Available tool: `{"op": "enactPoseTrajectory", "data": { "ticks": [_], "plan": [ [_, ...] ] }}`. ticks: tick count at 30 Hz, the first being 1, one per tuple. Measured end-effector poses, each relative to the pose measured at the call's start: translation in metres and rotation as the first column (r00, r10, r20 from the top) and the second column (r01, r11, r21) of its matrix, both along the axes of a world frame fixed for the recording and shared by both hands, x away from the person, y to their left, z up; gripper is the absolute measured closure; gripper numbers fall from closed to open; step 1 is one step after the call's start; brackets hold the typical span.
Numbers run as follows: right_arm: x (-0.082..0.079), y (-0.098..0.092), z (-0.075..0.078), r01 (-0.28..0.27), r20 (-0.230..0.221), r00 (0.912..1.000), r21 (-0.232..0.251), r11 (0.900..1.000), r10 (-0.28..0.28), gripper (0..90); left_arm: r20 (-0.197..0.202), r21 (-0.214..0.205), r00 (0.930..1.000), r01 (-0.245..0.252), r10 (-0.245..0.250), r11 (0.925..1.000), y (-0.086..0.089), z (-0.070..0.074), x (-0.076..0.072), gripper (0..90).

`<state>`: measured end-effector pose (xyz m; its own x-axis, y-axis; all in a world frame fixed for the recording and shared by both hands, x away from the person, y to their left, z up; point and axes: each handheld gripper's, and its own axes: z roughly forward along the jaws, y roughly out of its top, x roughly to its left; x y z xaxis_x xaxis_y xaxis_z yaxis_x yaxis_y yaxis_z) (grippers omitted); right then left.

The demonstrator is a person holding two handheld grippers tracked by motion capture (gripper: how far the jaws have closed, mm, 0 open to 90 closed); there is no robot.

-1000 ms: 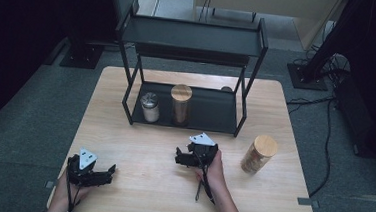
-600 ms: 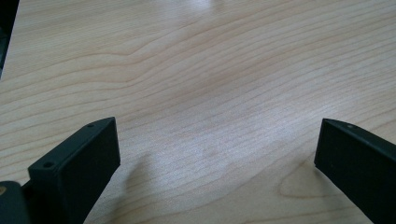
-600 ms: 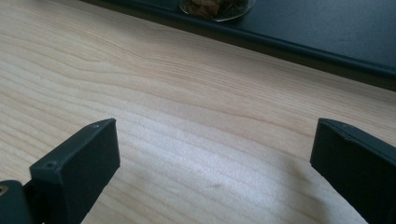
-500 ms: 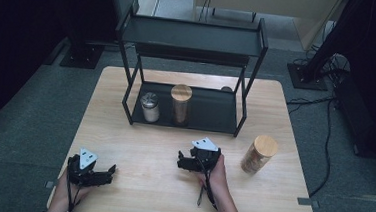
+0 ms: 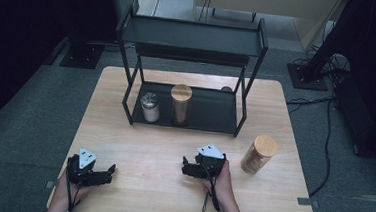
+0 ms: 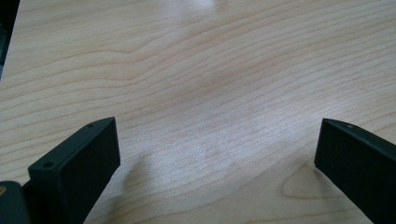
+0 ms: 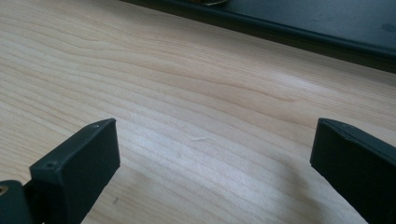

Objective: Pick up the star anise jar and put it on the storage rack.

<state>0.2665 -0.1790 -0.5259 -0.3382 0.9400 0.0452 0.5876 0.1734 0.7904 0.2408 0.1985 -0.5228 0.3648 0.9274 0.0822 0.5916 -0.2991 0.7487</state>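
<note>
While both hands rest low on the near part of the pale wooden table (image 5: 153,148), neither tool grips anything. Nearest the person, at the front left corner, the left black two-jaw gripper (image 5: 105,174) lies close to the tabletop, its jaws spread wide apart; the left gripper view shows bare wood grain between them and nothing touching either jaw. A little farther in and toward the middle of the table, the right black two-jaw gripper (image 5: 187,167) is held by the right hand (image 5: 221,181), a grey three-cornered plate on top and a dark cable trailing back along the forearm. Its jaws also stand wide apart, with bare wood between them in the right gripper view, and the dark front edge of the rack's lower tray (image 7: 280,32) crosses the top of that view.

Just to the right of that gripper, near but not touching it, stands a tall clear glass jar with a round wooden lid (image 5: 258,154), upright on the table and holding something light brown.

Farther back, a black metal two-tier rack (image 5: 191,36) stands in the middle of the table's far half. On its lower tray, toward the left, a short glass jar with a metal lid (image 5: 150,107) holding something white stands just beside a taller brown jar with a wooden lid (image 5: 180,103), both upright.
</note>
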Motion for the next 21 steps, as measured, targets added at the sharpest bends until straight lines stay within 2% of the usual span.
{"op": "enactPoseTrajectory", "data": {
  "ticks": [21],
  "plan": [
    [-0.021, -0.016, 0.000, -0.021, 0.012, 0.9997, -0.010, 0.9997, 0.021, 1.4, -0.003, -0.001, 1.0000, -0.001, 0.001, 1.0000, 0.000, 0.000, 0.000, 0.6]
  ]
}}
